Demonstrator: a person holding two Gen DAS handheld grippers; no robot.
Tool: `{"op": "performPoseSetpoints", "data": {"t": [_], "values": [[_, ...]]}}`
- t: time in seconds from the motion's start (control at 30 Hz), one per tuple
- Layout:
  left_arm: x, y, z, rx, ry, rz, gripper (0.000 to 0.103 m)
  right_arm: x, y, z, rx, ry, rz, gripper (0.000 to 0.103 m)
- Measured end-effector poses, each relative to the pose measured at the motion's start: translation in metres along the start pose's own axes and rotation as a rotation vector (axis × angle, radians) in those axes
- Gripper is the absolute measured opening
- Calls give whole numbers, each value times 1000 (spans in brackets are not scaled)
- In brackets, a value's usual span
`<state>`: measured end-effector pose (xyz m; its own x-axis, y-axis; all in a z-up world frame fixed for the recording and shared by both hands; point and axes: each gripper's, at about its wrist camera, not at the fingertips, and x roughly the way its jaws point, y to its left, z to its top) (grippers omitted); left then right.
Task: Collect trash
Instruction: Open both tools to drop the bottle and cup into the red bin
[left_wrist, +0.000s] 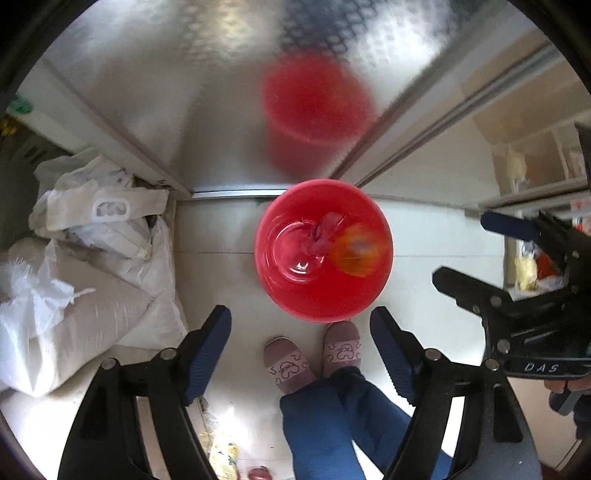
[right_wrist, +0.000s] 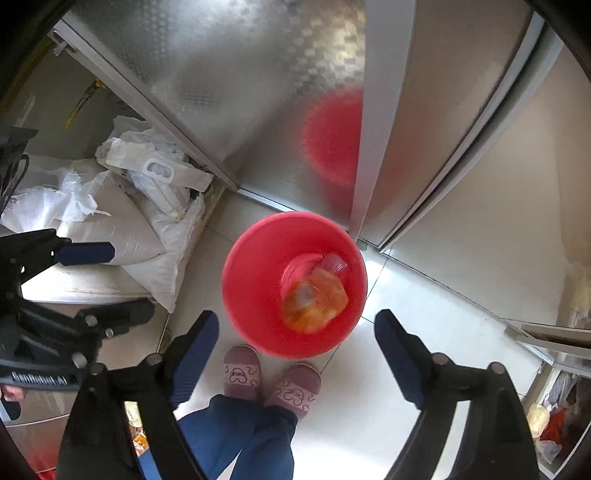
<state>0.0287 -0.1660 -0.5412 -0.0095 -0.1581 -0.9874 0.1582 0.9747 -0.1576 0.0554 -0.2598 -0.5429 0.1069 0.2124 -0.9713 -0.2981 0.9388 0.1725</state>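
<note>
Both claws, left gripper (left_wrist: 301, 354) and right gripper (right_wrist: 295, 356), hung wide open and empty directly above the red bucket (left_wrist: 273, 273), orange bag (right_wrist: 314, 304) inside.

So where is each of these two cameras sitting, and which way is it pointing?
Left wrist view: sits on the left gripper, looking almost straight down at the red bucket on the floor; shows its open blue-padded fingers, the person's slippers, blue trouser legs, and the right gripper at the right edge.
Right wrist view: sits on the right gripper, looking steeply down at the same bucket; shows its open fingers, slippers, trousers, and the left gripper at the left edge.
Shared: bucket with orange trash inside, white sacks, metal cabinet.
</note>
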Motion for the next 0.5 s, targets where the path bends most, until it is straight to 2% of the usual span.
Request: {"op": "performPoseSetpoints", "data": {"t": [0.1,0.23,0.33,0.5], "values": [[-21,8,-2,-22,-18,-16,84,-18,0,-1,18,-1,1,91],[-71,8,-8,0,-74,12,90,-58,9,2,41,-24,-4,97],[-119,7,-12,3,-123,18,103,-101,23,5,18,-65,-19,98],[-205,10,-19,-5,-188,-12,103,-180,51,11,-13,-122,-45,100]]}}
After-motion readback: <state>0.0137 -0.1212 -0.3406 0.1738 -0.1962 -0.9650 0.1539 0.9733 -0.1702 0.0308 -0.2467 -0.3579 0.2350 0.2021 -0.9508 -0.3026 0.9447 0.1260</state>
